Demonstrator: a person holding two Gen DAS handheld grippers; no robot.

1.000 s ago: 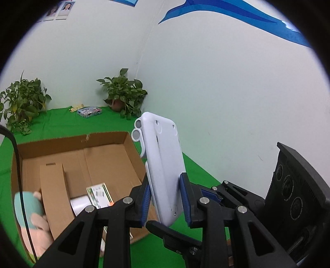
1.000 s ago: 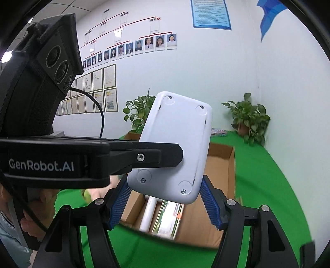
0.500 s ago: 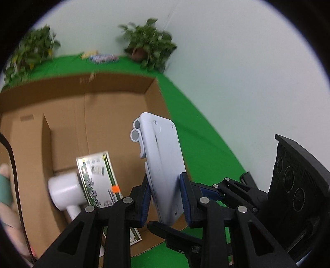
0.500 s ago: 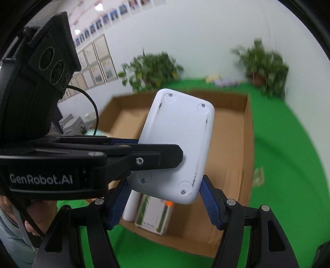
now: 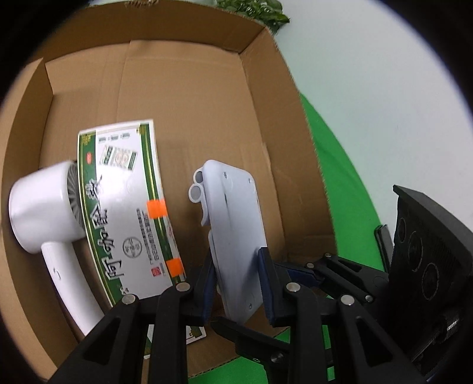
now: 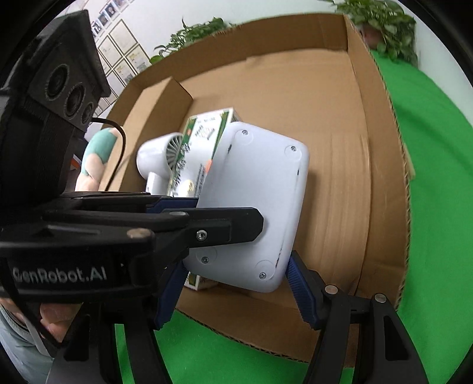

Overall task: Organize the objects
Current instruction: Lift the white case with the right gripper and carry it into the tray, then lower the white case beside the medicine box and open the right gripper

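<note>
My left gripper (image 5: 238, 291) is shut on the lower end of a flat white plastic device (image 5: 233, 224) and holds it edge-up over the open cardboard box (image 5: 266, 88). The device also shows in the right wrist view (image 6: 254, 206), its screwed back facing me. My right gripper (image 6: 236, 291) is open; its blue pads straddle the device's lower end without closing on it. Inside the box lie a white hair dryer (image 5: 44, 206) and a green-and-white carton (image 5: 127, 212), left of the device.
The box stands on a green cloth (image 6: 437, 177). A cardboard divider (image 6: 147, 118) rises at the box's left, with a soft toy (image 6: 97, 153) behind it. Potted plants (image 6: 384, 17) stand beyond the box by the white wall.
Both grippers have tilted and moved down toward the box with the white device. The box interior now fills both views; the wall and plants have slid out of the top.
</note>
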